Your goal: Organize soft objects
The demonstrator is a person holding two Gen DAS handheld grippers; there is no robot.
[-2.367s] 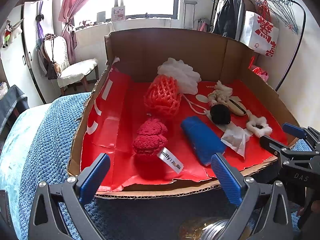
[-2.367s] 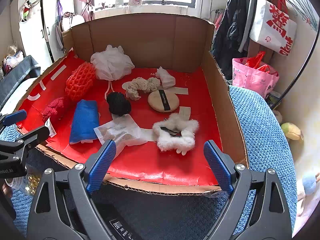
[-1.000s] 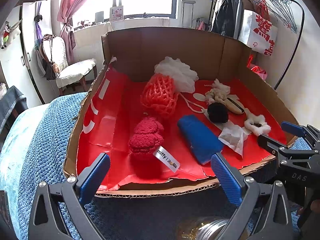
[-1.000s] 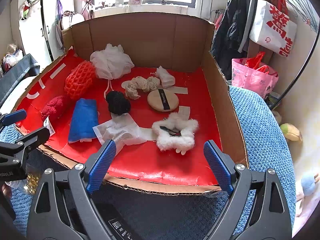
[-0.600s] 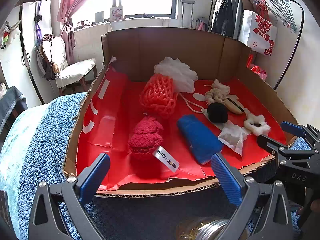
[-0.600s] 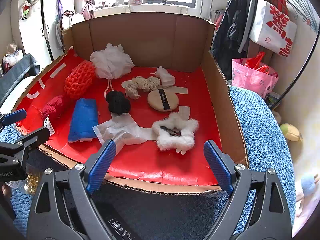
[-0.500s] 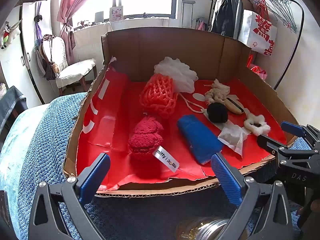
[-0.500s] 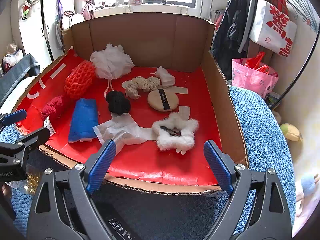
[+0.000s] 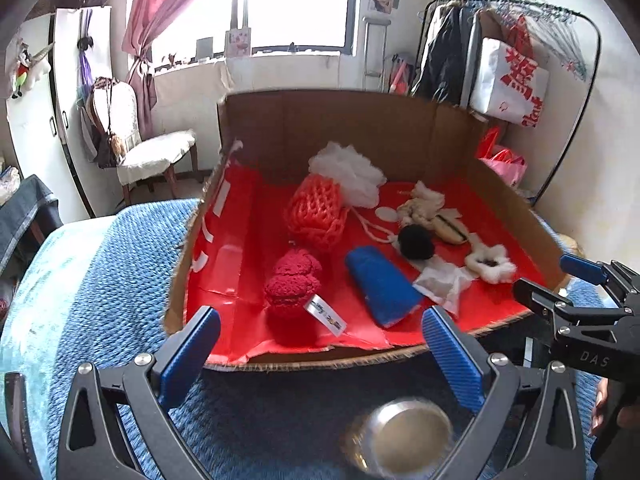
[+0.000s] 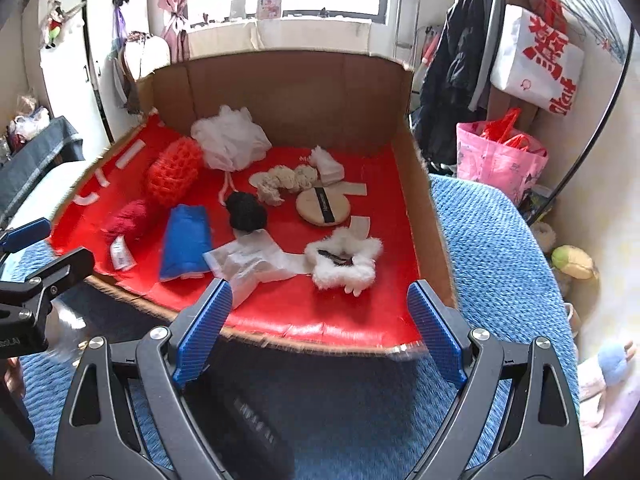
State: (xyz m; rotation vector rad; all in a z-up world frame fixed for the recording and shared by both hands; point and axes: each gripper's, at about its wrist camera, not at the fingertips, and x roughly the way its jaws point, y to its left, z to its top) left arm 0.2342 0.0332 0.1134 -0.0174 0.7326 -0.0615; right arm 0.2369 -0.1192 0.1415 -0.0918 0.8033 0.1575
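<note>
- The left gripper [image 9: 320,354] hangs short of the near edge of the cardboard box [image 9: 320,120], its jaws spread wide and holding nothing.
- The right gripper [image 10: 320,324] sits the same way at the box's near rim, jaws wide apart and empty; neither touches anything.
- All the soft things lie on the red liner [image 10: 328,312] inside the box. In the right wrist view: a white fluffy scrunchie [image 10: 344,260] at about 12 o'clock just ahead of the gripper, a crumpled white packet [image 10: 248,260] at 11, a blue folded cloth [image 10: 186,240] further toward 10.
- Behind them sit a black pompom [image 10: 246,210], a round beige powder puff [image 10: 323,206], a cream knitted piece [image 10: 282,180], a white mesh bath pouf [image 10: 230,142] and an orange-red chunky knit [image 10: 174,170].
- In the left wrist view a dark red knitted item [image 9: 292,278] with a label is nearest, at 12 o'clock.
- Judgement: sorting has not begun; this looks like the approach before a first pick.
- The next move probably calls for one gripper to go over the rim, straddle its nearest item and close gently, as these things will squash and may snag.
</note>
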